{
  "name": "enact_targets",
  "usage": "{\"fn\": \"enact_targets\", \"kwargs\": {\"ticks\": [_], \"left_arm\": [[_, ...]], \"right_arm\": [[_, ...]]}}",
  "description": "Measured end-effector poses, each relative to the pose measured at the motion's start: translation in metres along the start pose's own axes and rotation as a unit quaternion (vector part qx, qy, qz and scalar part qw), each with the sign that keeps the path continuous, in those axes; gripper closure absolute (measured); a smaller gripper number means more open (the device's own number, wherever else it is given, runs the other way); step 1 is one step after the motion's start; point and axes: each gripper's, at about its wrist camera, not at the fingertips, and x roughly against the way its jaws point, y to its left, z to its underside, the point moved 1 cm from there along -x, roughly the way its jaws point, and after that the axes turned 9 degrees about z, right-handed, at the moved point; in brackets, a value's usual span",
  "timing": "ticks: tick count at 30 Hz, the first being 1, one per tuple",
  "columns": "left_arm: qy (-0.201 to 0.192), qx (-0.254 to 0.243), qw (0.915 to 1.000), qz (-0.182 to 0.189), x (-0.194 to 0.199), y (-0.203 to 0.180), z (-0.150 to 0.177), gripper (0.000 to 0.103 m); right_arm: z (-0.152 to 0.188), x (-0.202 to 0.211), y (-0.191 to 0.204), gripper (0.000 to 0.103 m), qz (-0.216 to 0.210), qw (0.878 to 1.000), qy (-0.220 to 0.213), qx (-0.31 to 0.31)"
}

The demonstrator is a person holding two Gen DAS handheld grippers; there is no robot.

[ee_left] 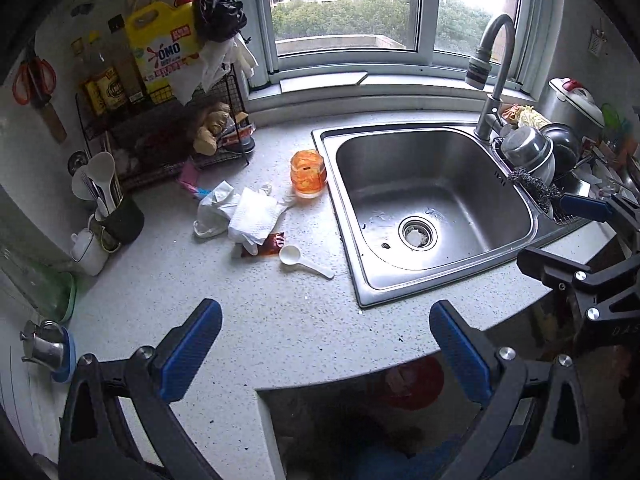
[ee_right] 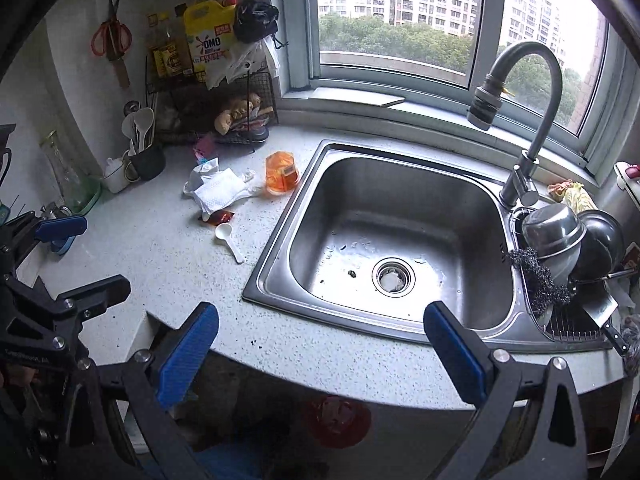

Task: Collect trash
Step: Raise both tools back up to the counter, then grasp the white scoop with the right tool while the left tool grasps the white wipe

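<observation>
Trash lies on the speckled counter left of the sink: crumpled white tissue and plastic [ee_left: 240, 212] [ee_right: 214, 190], a red-brown sauce packet [ee_left: 269, 245] [ee_right: 219, 216], a white plastic spoon [ee_left: 304, 263] [ee_right: 230, 240] and an orange-stained plastic cup [ee_left: 307, 173] [ee_right: 281, 173]. My left gripper [ee_left: 326, 322] is open and empty above the counter's front edge, well short of the trash. My right gripper [ee_right: 322, 326] is open and empty in front of the sink. A red bin [ee_left: 412, 384] [ee_right: 336, 420] shows below the counter, blurred.
A steel sink [ee_left: 352, 136] [ee_right: 492, 192] with a tall faucet [ee_left: 498, 76] [ee_right: 532, 136]. Bowls and a scouring pad on a drainer [ee_right: 560, 248] at right. A wire rack with bottles [ee_left: 160, 120] [ee_right: 208, 92], a utensil mug [ee_left: 120, 216] and a white cup at back left.
</observation>
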Motion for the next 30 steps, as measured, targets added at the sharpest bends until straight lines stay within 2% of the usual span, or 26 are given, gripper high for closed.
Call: {"fn": "enact_targets", "kwargs": {"ticks": [7, 12, 19, 21, 30], "left_arm": [[0.017, 0.019, 0.9997, -0.004, -0.029, 0.061, -0.022, 0.0], [0.042, 0.024, 0.9988, -0.006, -0.057, 0.095, -0.025, 0.0], [0.079, 0.047, 0.9957, 0.005, -0.095, 0.13, -0.017, 0.0], [0.087, 0.05, 0.9949, 0.006, -0.103, 0.137, -0.016, 0.0], [0.124, 0.071, 0.9897, 0.009, -0.139, 0.159, -0.006, 0.0]], "right_arm": [[-0.042, -0.044, 0.035, 0.001, -0.017, 0.999, 0.016, 0.024], [-0.055, -0.082, 0.066, 0.001, -0.042, 0.997, 0.048, 0.054], [-0.062, -0.133, 0.102, 0.023, -0.073, 0.988, 0.098, 0.098], [-0.063, -0.145, 0.109, 0.024, -0.082, 0.985, 0.108, 0.11], [-0.059, -0.198, 0.14, 0.043, -0.121, 0.967, 0.162, 0.155]]}}
